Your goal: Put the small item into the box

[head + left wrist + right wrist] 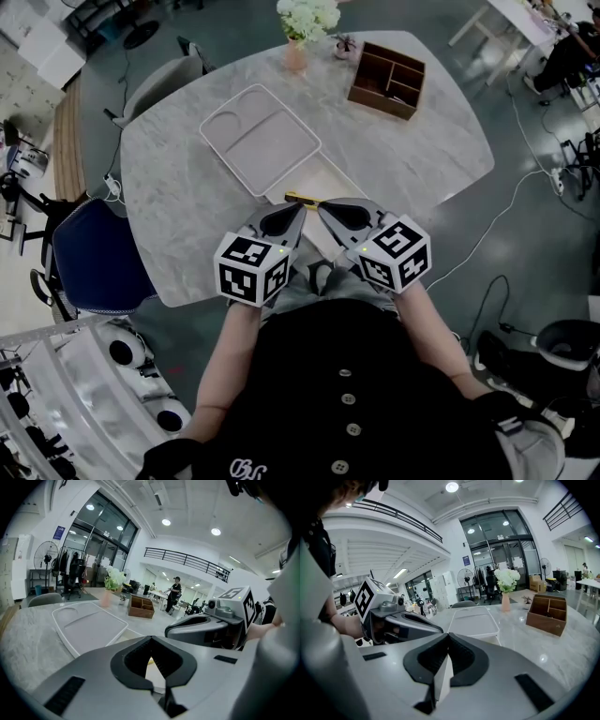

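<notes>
In the head view the item [302,198] sits just off the near edge of the tray [258,141], over the open box [326,178] that lies against that same edge. It is a short bar whose long axis runs crosswise, parallel to the tray's near edge, with a yellow end on the left and a dark end on the right. The left claw [296,210] points at the yellow end and the right claw [325,208] at the dark end. Both tips are right at the item, so neither is clearly nearer, and whether either tip pinches it cannot be told from above. In the left gripper view the left claw [150,639] is closed tight, tips meeting. A fleck of yellow [150,661] shows through the slit between its pads, below the tips and on the near side of the tray [89,625]. In the right gripper view the right claw [449,637] is likewise closed at the tips. Only white shows in its slit, probably the box beneath, with the tray [471,620] straight ahead. As I judge it, the item already hangs at the box, so the drop is straight down.
</notes>
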Motion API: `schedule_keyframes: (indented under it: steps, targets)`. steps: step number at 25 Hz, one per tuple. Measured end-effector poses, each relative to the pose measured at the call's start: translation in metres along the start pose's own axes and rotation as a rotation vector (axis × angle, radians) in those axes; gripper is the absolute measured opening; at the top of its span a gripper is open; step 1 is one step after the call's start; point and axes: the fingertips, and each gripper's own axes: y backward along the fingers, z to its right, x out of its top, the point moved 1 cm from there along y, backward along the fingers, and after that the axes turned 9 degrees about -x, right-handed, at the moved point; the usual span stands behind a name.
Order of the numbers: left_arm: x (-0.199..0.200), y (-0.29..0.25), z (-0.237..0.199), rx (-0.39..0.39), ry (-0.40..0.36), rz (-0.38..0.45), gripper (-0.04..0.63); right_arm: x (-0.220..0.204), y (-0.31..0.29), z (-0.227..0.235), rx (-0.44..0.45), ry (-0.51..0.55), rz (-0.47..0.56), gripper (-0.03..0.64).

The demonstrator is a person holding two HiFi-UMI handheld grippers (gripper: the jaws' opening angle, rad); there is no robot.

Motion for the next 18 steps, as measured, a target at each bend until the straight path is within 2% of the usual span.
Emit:
schedule_keyframes:
  steps: [18]
  targets:
    - [-0.0038, 0.0042, 0.0021, -0.008, 0.01, -0.004, 0.017, -0.0086, 0.0033, -0.0062, 0.017, 0.018, -0.016, 0.005]
